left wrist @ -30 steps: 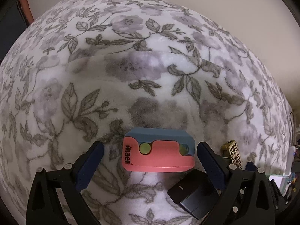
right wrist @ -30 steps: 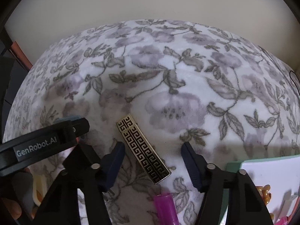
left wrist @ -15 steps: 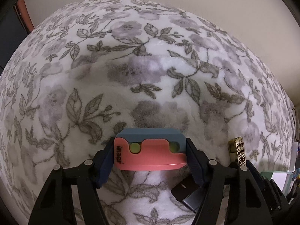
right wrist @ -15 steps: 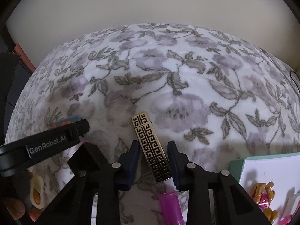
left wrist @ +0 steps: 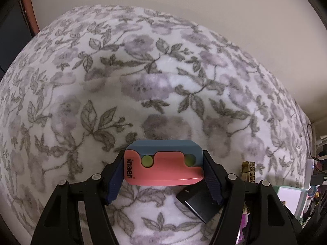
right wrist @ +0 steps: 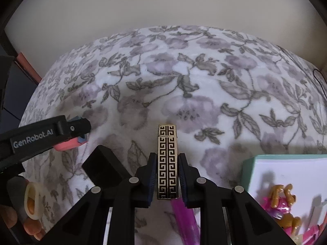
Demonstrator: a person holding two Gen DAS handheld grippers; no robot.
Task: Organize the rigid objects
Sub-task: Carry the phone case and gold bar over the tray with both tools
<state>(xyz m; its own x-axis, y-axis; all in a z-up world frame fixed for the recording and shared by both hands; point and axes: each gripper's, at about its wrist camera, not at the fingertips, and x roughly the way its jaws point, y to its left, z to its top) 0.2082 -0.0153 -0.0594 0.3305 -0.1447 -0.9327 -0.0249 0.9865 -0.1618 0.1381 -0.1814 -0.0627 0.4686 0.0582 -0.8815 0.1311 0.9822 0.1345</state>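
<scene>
My left gripper (left wrist: 163,169) is shut on a pink and blue block (left wrist: 163,164) with two green dots, held above the floral blanket (left wrist: 143,81). My right gripper (right wrist: 168,175) is shut on a slim gold and black patterned bar (right wrist: 167,159), pointing away from me. The left gripper also shows at the left of the right wrist view (right wrist: 47,136), with the pink block's edge (right wrist: 67,145) under it. The gold bar's end shows in the left wrist view (left wrist: 248,171).
A black box (left wrist: 197,204) lies on the blanket under the left gripper and shows in the right wrist view (right wrist: 102,167). A magenta pen (right wrist: 184,220) lies below the right gripper. A teal-edged white tray (right wrist: 286,169) with pink and gold toys stands at the right.
Both grippers have closed: the left on the pink and blue block, the right on the gold bar, which turned from slanted to straight. Both objects have risen off the blanket.
</scene>
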